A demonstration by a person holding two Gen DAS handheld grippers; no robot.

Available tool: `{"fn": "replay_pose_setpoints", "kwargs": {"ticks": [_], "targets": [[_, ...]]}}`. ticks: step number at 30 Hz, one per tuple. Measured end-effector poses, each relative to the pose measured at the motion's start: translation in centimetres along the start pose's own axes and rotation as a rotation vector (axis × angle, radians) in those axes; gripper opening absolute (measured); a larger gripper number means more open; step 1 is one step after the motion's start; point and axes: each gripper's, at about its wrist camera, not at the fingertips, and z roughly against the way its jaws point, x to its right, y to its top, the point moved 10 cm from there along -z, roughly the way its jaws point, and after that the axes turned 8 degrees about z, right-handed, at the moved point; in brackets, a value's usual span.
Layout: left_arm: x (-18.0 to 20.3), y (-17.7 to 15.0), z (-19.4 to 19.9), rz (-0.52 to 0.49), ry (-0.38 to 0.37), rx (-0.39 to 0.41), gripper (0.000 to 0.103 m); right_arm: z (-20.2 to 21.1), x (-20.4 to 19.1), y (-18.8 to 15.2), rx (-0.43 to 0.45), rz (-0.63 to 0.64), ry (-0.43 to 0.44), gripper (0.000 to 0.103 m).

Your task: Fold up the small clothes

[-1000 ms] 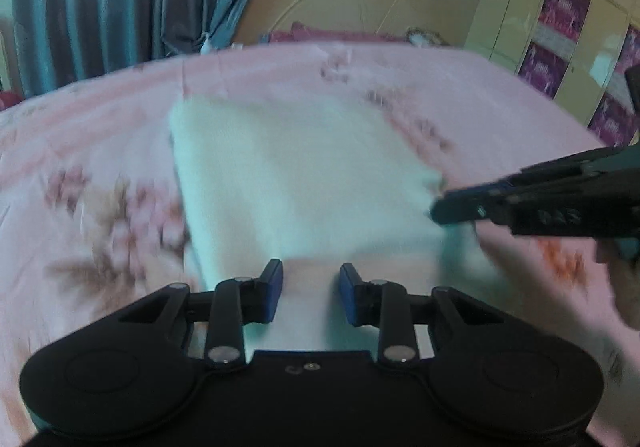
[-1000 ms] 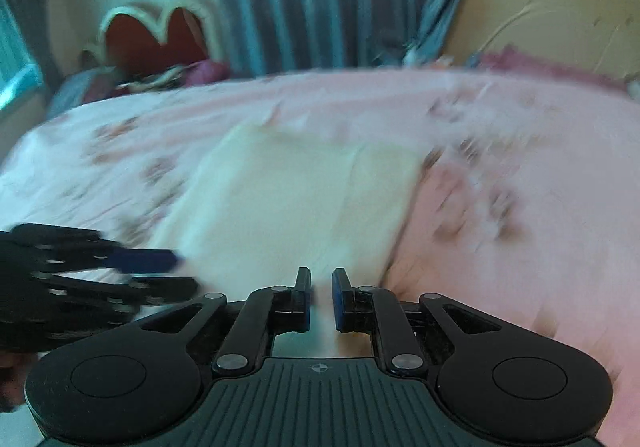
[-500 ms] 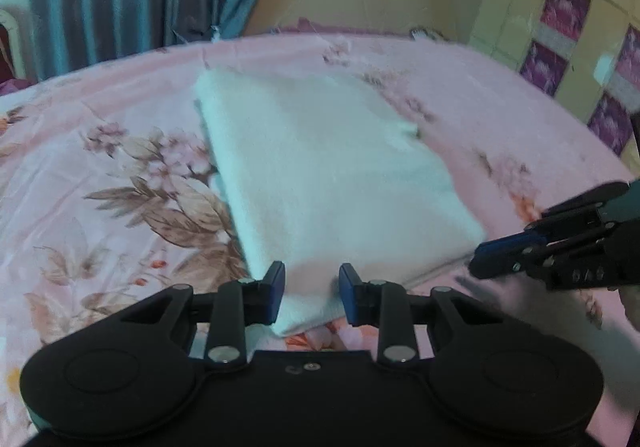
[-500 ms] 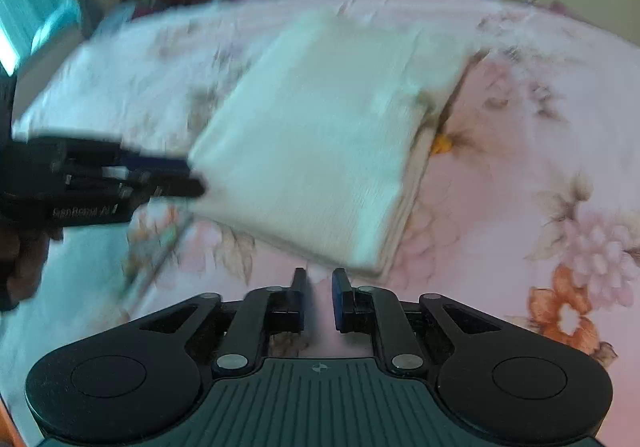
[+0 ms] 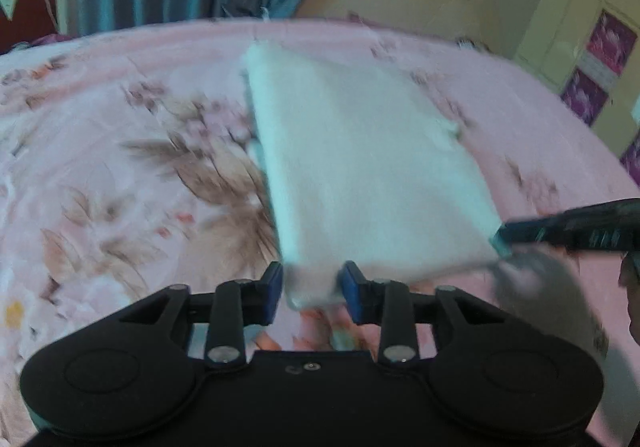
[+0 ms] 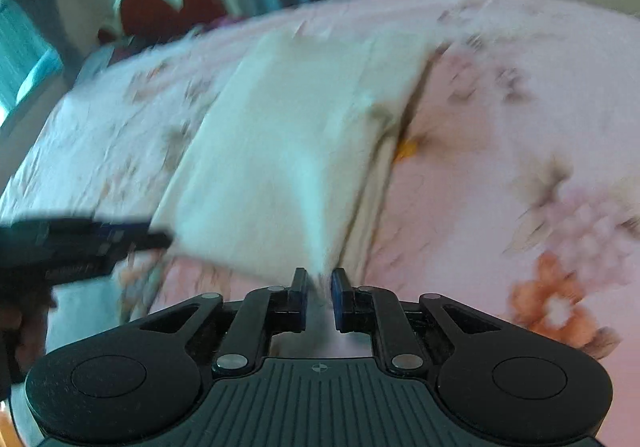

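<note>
White folded cloth [image 5: 360, 167] lies flat on the pink flowered bed [image 5: 120, 167]. Left gripper [image 5: 312, 289] straddles its near corner, jaws opening, pads clear of the fabric. Right gripper [image 6: 319, 297] stands nearly closed, pinching the cloth's near edge.

White cloth [image 5: 360, 171], folded into thick rectangle, lying flat mid-bed on pink floral sheet [image 5: 120, 175]; layered edges show along right side.
</note>
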Motion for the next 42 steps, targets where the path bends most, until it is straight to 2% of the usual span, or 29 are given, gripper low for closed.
{"fn": "replay_pose_setpoints", "kwargs": {"ticks": [1,2,6,9,12,14,15,17,18,20,21,22,23,25,26,32,34,37,42], "targets": [[-0.3,1.0,0.0,0.004,0.008,0.028,0.051,0.4,0.3,1.4,0.046,-0.012,-0.003,0.012],[-0.4,2.4,-0.2,0.004,0.012,0.054,0.056,0.4,0.7,3.2,0.088,-0.012,-0.016,0.012],[-0.2,9.4,-2.8,-0.014,0.018,0.154,0.055,-3.0,0.8,10.2,0.170,0.045,-0.046,0.012],[-0.2,14.3,-5.8,0.013,0.019,0.178,0.054,-7.2,0.9,13.7,0.171,0.049,-0.043,0.012],[-1.1,16.4,-9.4,0.063,0.042,0.120,0.054,-11.2,0.7,14.6,0.106,0.078,-0.032,0.012],[-2.3,16.0,-12.4,0.075,0.081,0.031,0.057,-14.5,1.1,13.2,0.004,0.101,-0.050,0.012],[-3.0,15.5,-13.3,0.094,0.082,0.002,0.061,-15.4,1.3,12.7,-0.005,0.113,-0.052,0.012],[-3.5,15.3,-12.8,0.134,0.052,0.007,0.059,-14.7,1.6,13.1,0.005,0.095,-0.054,0.012],[-3.4,15.3,-11.8,0.123,0.046,0.025,0.053,-13.8,1.8,13.4,0.034,0.084,-0.065,0.012],[-3.4,15.0,-9.8,0.119,0.017,0.061,0.052,-11.3,2.5,13.6,0.105,0.041,-0.083,0.015],[-3.3,14.4,-8.9,0.116,0.001,0.057,0.054,-10.3,3.2,13.4,0.118,0.000,-0.081,0.022],[-3.2,13.7,-8.2,0.113,-0.010,0.057,0.058,-9.3,4.0,13.1,0.138,-0.041,-0.079,0.053],[-3.3,12.9,-7.6,0.121,-0.016,0.052,0.061,-8.0,5.1,12.5,0.171,-0.083,-0.084,0.070],[-3.0,11.3,-6.8,0.135,-0.054,0.025,0.075,-6.6,6.6,10.9,0.155,-0.161,-0.050,0.070],[-3.1,10.6,-6.7,0.145,-0.060,0.011,0.077,-6.3,7.2,10.1,0.139,-0.209,-0.014,0.069],[-3.4,9.0,-7.9,0.273,-0.159,-0.064,0.067,-6.9,7.8,6.3,0.037,-0.418,0.218,0.068],[-3.6,9.1,-8.6,0.327,-0.192,-0.090,0.065,-7.7,8.0,5.7,0.009,-0.456,0.229,0.068],[-3.8,8.9,-9.2,0.371,-0.214,-0.114,0.065,-8.5,7.4,5.2,-0.014,-0.493,0.300,0.068],[-3.8,9.6,-10.4,0.423,-0.233,-0.129,0.064,-10.0,7.5,6.4,0.017,-0.524,0.309,0.066]]}}
